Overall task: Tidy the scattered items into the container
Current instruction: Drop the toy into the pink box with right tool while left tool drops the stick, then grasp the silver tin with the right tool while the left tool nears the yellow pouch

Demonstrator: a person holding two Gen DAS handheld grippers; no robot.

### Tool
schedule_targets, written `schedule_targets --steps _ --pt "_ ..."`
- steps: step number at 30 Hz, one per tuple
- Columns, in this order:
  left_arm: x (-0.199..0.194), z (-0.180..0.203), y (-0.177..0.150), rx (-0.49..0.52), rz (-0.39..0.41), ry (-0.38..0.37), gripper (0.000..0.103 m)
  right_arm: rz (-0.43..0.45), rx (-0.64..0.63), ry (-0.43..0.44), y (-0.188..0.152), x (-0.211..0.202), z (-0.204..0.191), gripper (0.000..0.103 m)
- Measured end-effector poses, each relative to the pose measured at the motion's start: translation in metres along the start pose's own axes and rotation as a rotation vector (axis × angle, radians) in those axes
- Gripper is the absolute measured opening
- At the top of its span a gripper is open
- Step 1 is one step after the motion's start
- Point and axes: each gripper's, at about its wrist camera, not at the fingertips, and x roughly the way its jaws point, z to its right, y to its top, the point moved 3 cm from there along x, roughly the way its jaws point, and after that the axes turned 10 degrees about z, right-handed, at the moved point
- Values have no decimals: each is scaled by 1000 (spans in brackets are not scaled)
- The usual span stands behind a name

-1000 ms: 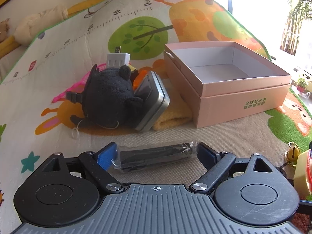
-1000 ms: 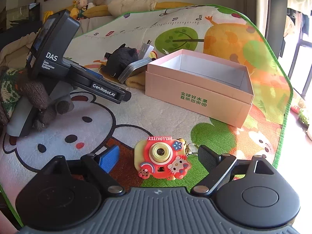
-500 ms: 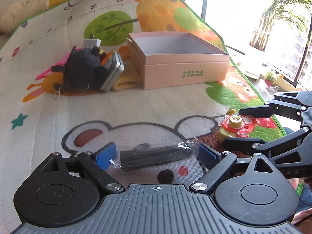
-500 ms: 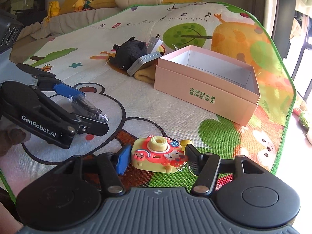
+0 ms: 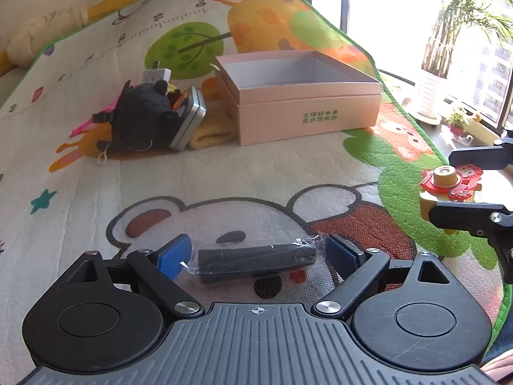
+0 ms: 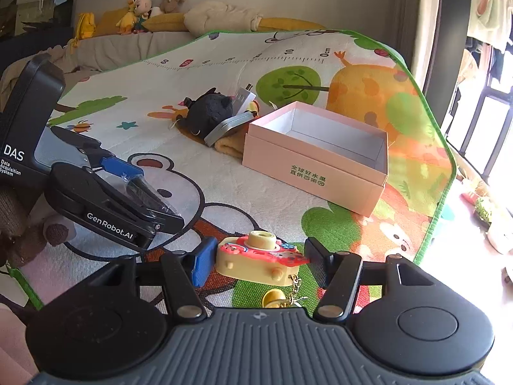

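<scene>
Left wrist view shows one black cylinder in clear wrap (image 5: 256,261) clamped lengthwise between the two blue pads (image 5: 174,256) of the left gripper (image 5: 258,256), held above the cartoon play mat (image 5: 224,176). One toy camera (image 6: 259,256), yellow and red with a gold bell on a chain, sits gripped between the two fingers of the right gripper (image 6: 258,258), also off the mat. One pink box (image 5: 304,96), open-topped with a white inside, stands on the mat well ahead of both grippers. Just beside its left wall lies one heap: one black plush toy (image 5: 141,115), one grey tin (image 5: 189,117), one yellow cloth (image 5: 211,130) and one white charger (image 5: 155,75). Several stuffed toys (image 6: 150,6) line the far edge.
</scene>
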Motion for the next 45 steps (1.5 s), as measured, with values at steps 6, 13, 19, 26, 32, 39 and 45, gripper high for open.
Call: schedule_targets --steps 6,13,19,26,32,39,45 --pt "-11 13 3 60 33 -45 91 -9 47 0 0 -7 11 60" --pt "-11 30 36 123 121 -110 91 -34 218 66 19 6 43 60" --pt "29 30 106 197 274 -113 91 58 306 63 83 52 96 60" --pt "107 20 166 224 408 -28 97 164 353 -77 146 141 153 81" --pt "87 -24 133 116 327 -48 101 183 314 -119 133 141 156 83" --pt "62 -98 64 -13 175 131 103 119 95 -34 113 153 85 83" --pt "56 -158 31 -214 110 253 103 17 -34 145 114 187 0 51"
